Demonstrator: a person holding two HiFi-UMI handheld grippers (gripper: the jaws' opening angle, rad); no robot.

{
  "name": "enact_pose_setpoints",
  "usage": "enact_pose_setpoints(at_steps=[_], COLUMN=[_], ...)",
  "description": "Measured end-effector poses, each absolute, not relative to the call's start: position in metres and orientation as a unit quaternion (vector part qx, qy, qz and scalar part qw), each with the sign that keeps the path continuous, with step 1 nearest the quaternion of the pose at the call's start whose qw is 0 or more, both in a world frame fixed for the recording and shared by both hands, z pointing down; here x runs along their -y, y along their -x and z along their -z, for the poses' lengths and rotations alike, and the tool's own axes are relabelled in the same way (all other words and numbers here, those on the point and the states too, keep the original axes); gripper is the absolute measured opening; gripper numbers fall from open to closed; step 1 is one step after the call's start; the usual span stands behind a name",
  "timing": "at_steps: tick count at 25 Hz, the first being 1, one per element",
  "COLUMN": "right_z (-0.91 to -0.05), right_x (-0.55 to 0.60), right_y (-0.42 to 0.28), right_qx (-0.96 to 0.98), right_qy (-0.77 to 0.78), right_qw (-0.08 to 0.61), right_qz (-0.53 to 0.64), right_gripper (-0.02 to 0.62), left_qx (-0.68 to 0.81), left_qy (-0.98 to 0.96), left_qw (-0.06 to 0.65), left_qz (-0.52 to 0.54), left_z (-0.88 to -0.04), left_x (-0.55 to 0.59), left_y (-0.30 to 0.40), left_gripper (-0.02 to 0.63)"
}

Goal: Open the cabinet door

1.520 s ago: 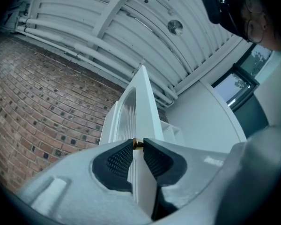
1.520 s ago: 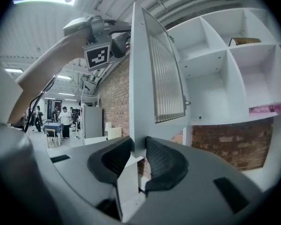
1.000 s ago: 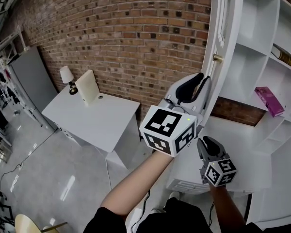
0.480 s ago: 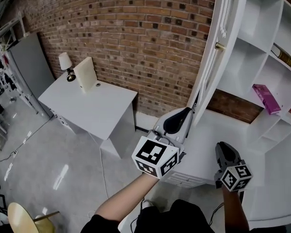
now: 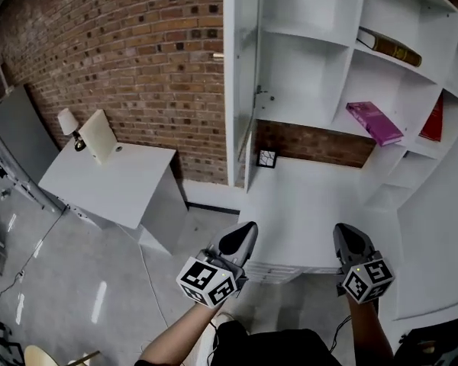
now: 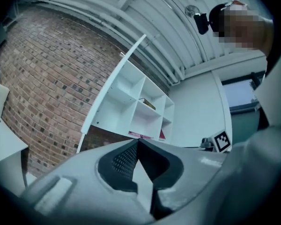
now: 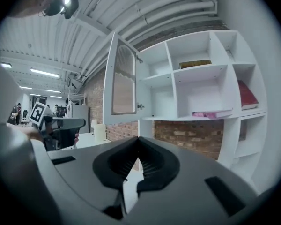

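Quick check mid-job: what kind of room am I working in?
Looks like a study corner inside a larger industrial-style hall: a white shelf cabinet and a desk with a lamp against a bare brick wall, exposed ceiling pipes overhead.

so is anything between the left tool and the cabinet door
Nothing visible. The cabinet door stands open over the desk, at its left; the left tool, jaws just closed on nothing, is low by its front.

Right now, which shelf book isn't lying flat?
The red book at the far right stands on edge, leaning; the pink book and the brown book both lie flat.
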State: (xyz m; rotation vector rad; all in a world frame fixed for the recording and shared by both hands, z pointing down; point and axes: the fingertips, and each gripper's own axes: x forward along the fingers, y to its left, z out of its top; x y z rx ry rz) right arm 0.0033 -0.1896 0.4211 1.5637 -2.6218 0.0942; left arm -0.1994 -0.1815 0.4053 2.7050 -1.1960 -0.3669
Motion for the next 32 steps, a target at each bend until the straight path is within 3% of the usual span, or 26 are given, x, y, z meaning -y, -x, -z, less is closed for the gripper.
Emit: enact_pose_setpoints(at_steps=[10,14,20,32], right_z=[-0.449,-0.458,-0.467,-0.472], right_x=[0.109,0.084,0.060,0.025], right_y=[-0.196,-0.249,-0.293,-0.317], right_qx=[0.840,0.828,0.828,0.805], right_qy=[-0.538,-0.556,-0.558,-0.591], right_qw=[0.038,0.035,0.023,0.027], right_qz=[-0.054,-0.056,-0.053,-0.047], right_gripper=[0.002,0.002,0.002,0.002], left_qx=[0.444,0.474,0.509,0.528], left_qy=[-0.891,-0.872,-0.857,-0.844], left_qw=[0.059,0.089,0.047,0.061], left_qz=[0.078,0.083,0.056,0.071], left_z=[-0.440,-0.458,-0.453,-0.460], left_x=[0.131,0.103,0.074,0.036], left_y=[0.033,-0.001,-0.026,-0.027], left_gripper=[0.018,0.018,0.018,0.018])
